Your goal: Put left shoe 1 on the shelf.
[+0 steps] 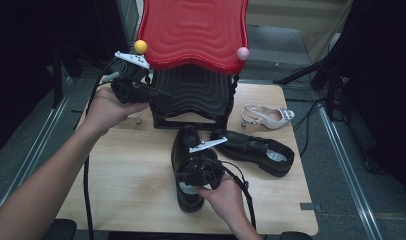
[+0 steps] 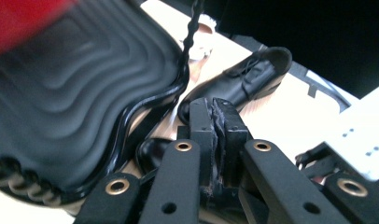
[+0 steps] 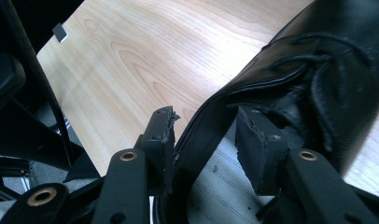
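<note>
A black lace-up shoe lies in the middle of the wooden table, toe pointing away. My right gripper is over its opening. In the right gripper view, my right gripper is open with the shoe's side wall between the jaws; one jaw is outside against the leather, the other inside with a gap. A second black shoe lies to the right. My left gripper is shut on nothing, held at the left side of the rack's black lower shelf.
The shoe rack has a red wavy top shelf with a yellow ball and a pink ball at its front corners. A pale slingback heel lies at the table's back right. Cables trail from both grippers.
</note>
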`<state>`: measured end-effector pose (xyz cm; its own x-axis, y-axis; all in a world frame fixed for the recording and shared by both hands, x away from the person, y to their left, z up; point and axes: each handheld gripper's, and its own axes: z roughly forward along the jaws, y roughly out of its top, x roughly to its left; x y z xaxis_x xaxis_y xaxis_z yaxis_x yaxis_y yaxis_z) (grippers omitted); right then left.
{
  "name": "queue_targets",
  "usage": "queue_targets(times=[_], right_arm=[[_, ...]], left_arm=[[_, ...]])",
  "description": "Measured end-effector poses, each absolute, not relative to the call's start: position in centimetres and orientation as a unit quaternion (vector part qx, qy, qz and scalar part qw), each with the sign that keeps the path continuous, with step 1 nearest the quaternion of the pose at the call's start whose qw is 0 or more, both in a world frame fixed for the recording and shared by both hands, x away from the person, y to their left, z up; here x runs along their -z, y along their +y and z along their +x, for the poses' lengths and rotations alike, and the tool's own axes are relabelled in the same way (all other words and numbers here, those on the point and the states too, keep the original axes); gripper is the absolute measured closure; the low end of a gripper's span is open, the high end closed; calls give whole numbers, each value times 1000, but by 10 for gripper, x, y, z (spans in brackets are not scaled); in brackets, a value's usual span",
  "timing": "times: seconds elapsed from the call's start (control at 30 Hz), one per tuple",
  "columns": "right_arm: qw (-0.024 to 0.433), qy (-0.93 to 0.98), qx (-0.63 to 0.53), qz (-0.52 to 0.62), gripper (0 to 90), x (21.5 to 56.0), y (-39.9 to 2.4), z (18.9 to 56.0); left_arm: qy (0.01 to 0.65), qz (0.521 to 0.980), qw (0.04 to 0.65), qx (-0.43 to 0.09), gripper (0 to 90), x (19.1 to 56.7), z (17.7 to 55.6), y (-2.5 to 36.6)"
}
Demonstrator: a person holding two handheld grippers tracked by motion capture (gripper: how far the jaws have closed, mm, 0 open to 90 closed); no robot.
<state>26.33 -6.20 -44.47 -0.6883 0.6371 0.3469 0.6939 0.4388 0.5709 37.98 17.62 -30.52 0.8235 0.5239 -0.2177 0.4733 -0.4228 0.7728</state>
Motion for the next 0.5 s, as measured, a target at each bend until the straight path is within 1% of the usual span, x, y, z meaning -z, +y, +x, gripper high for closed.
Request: queue_targets(times=[0.27,0.5], right_arm=[[44,-856,345,-383,569,455,-53,260],[43,-859,337,-384,555,461,-46,262]], left_arm=[[287,841,455,-51,877,270,398,170],[293,833,465,-57,875,250,414,166]])
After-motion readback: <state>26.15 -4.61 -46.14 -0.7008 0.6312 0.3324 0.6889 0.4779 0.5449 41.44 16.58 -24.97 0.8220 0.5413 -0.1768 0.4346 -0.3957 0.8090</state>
